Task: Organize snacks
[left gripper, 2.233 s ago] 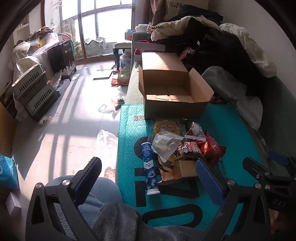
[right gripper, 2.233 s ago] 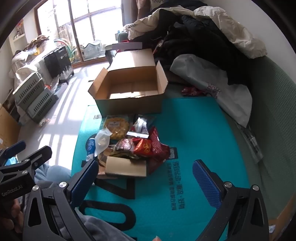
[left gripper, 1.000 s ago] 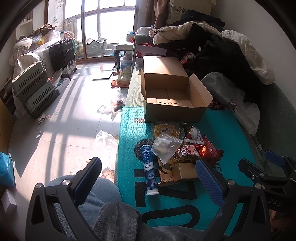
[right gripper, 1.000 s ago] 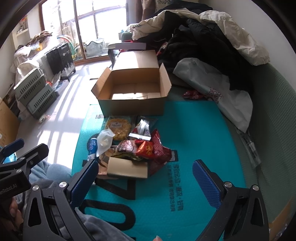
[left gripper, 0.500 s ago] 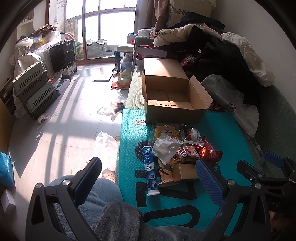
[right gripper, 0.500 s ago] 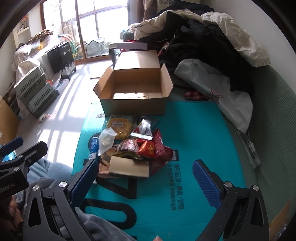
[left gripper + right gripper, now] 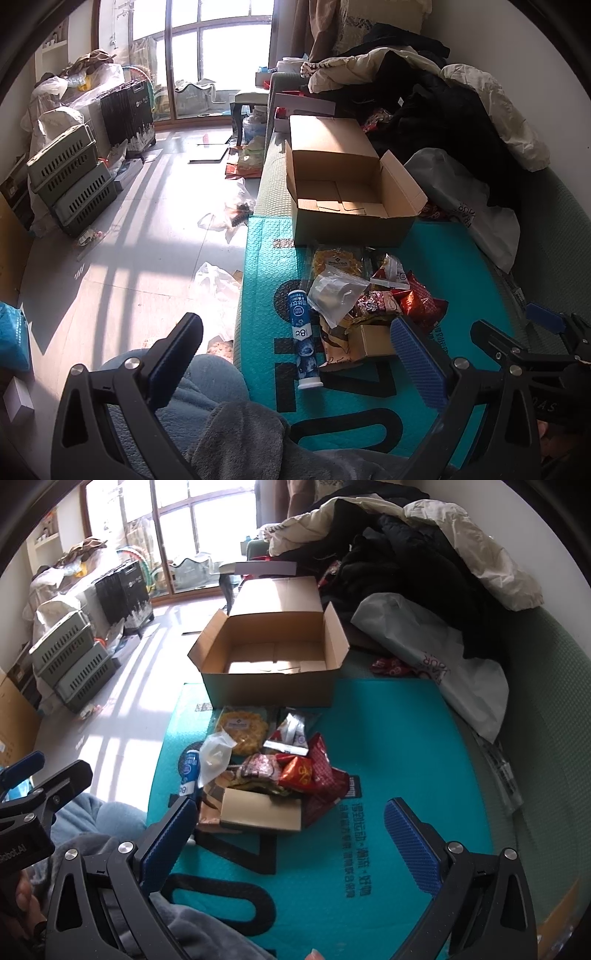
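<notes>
Cardboard box [image 7: 269, 657] sits open and empty at the far end of the teal mat [image 7: 388, 746], and the snack pile [image 7: 273, 760] lies just before it, untouched. Since two seconds ago almost nothing has changed: both views have only crept slightly nearer the pile, so sorting has likely not begun. Left claw [image 7: 291, 354] hovers low over the person's lap, released wide, with the blue tube [image 7: 303, 339] ahead between its fingers. Right claw [image 7: 288, 834] hangs beside it, also spread and holding nothing, aimed at the small brown carton [image 7: 258, 808].
</notes>
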Demonstrator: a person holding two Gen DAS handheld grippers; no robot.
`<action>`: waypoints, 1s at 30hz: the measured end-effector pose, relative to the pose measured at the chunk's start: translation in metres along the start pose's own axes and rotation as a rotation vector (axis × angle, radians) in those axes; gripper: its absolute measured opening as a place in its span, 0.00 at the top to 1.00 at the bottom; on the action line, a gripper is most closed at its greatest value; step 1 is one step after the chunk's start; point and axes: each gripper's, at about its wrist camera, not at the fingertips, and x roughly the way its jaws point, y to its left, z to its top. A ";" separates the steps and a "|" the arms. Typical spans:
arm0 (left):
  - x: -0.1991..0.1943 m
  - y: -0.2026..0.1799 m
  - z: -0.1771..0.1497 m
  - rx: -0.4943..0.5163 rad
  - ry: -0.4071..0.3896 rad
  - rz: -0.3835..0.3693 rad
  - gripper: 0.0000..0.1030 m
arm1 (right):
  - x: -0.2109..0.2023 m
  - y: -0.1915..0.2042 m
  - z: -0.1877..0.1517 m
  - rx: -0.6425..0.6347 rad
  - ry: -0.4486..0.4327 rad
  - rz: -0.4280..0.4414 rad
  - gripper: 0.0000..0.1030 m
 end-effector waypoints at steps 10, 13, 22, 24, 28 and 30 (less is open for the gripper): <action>-0.002 0.001 0.000 0.002 -0.010 -0.004 0.00 | 0.002 0.003 -0.001 -0.006 0.005 0.007 0.00; -0.002 0.001 0.000 0.005 -0.014 0.001 0.00 | 0.003 0.005 -0.001 -0.009 0.007 0.007 0.00; 0.003 0.004 -0.002 0.001 -0.001 0.019 0.00 | 0.008 0.007 0.000 -0.019 0.011 0.009 0.00; 0.006 0.005 -0.003 -0.005 0.005 0.023 0.00 | 0.011 0.008 0.000 -0.026 0.015 0.009 0.00; 0.017 0.012 -0.006 -0.044 0.055 0.027 0.00 | 0.017 0.008 -0.001 -0.024 0.025 0.024 0.00; 0.024 0.016 -0.008 -0.068 0.082 0.016 0.00 | 0.021 0.007 -0.002 -0.021 0.030 0.028 0.00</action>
